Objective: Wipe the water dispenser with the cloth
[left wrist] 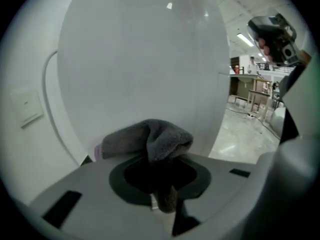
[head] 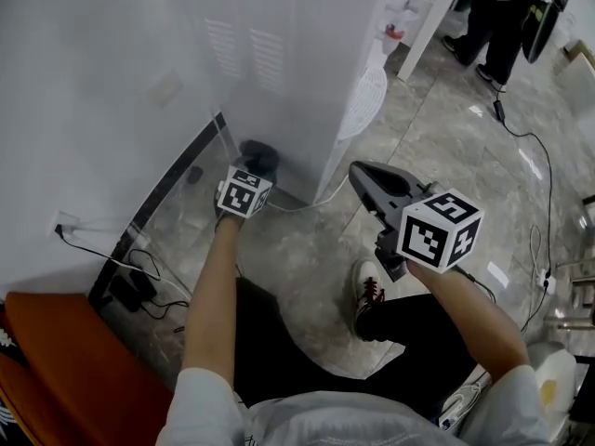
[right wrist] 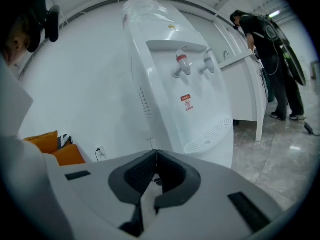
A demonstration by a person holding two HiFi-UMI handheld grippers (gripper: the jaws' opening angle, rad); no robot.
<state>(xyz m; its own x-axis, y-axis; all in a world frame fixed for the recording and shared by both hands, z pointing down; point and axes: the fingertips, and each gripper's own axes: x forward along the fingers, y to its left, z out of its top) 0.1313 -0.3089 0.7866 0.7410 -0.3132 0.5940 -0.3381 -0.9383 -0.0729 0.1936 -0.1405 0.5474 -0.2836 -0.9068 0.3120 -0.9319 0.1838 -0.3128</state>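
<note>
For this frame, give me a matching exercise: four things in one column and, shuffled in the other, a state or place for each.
Things:
1. cloth
2. right gripper
3. water dispenser
4. orange cushion

States or places:
A. white, two taps on its front
B. jaws shut, nothing between them
C. lower left of the head view, by the wall
D. clamped in the left gripper

Pairs: 1-D, 2-B, 3-A, 4-C
</note>
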